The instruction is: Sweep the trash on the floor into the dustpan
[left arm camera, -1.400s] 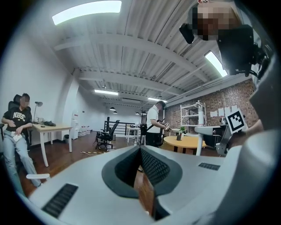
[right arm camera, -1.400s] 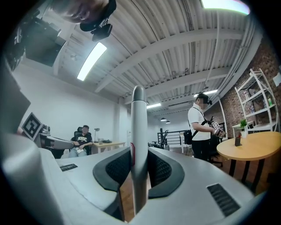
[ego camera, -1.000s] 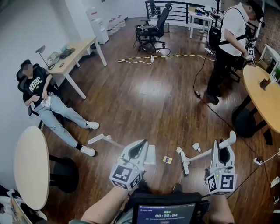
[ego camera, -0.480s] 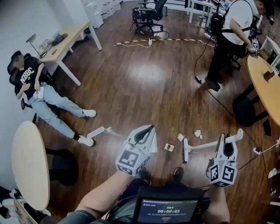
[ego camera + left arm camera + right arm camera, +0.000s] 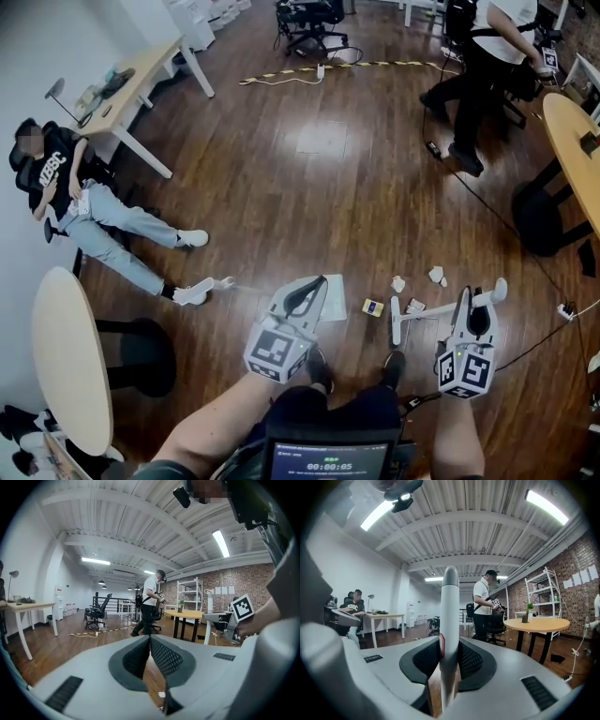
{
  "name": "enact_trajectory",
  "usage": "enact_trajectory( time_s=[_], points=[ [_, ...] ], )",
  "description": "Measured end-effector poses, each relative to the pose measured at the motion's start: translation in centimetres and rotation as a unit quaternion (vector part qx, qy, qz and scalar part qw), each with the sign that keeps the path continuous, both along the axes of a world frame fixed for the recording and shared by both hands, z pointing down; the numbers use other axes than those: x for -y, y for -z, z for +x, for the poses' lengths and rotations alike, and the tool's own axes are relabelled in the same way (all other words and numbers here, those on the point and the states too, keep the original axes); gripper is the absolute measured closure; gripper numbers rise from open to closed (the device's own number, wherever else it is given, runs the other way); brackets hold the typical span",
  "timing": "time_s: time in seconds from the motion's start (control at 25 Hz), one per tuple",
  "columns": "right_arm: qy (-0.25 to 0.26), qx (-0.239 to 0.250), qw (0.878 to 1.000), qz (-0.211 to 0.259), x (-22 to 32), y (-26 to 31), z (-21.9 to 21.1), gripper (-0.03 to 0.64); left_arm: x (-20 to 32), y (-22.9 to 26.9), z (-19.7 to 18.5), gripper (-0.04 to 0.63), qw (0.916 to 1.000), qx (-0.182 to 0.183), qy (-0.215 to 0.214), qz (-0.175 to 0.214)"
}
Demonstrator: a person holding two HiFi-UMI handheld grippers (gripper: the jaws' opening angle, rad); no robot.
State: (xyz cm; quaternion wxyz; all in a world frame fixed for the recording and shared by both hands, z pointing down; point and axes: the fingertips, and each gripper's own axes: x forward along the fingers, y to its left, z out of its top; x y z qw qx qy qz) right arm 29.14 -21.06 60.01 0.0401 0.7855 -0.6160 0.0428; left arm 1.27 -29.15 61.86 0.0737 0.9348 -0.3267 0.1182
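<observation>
Finding: by my reading, sweeping had not begun. Paper scraps (image 5: 398,283) and a small card (image 5: 373,307) lay loose on the floor (image 5: 328,187), lower right of centre in the head view, and I saw none in the dustpan (image 5: 331,298). The right gripper (image 5: 466,305) was clamped on the broom (image 5: 427,315) handle, with the broom head just beside the scraps. The left gripper (image 5: 312,287) had its jaws pressed together, and I could make out nothing between them. The dustpan lay at its tip, left of the trash.

Two paper wads (image 5: 398,283) (image 5: 436,276), one box (image 5: 373,307), one broom (image 5: 427,313)
</observation>
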Motion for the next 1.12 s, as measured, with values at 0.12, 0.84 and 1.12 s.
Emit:
enact_trajectory(
  time_s=[0.12, 0.84, 1.12],
  points=[
    [-0.004, -0.001, 1.000, -0.008, 0.8, -2.6, -0.5, 0.514, 1.1, -2.0, 0.3, 0.560, 1.0000, 0.002, -0.007, -0.001],
    [-0.093, -0.035, 0.993, -0.066, -2.5, -11.1, -4.0, 0.514, 1.8, -8.9, 0.4, 0.560, 0.9961, 0.019, -0.079, -0.034],
    [-0.097, -0.022, 0.990, -0.098, -1.9, -13.1, -8.7, 0.514, 2.0, -9.7, -0.7, 0.560, 0.9950, 0.019, -0.089, -0.041]
  ],
)
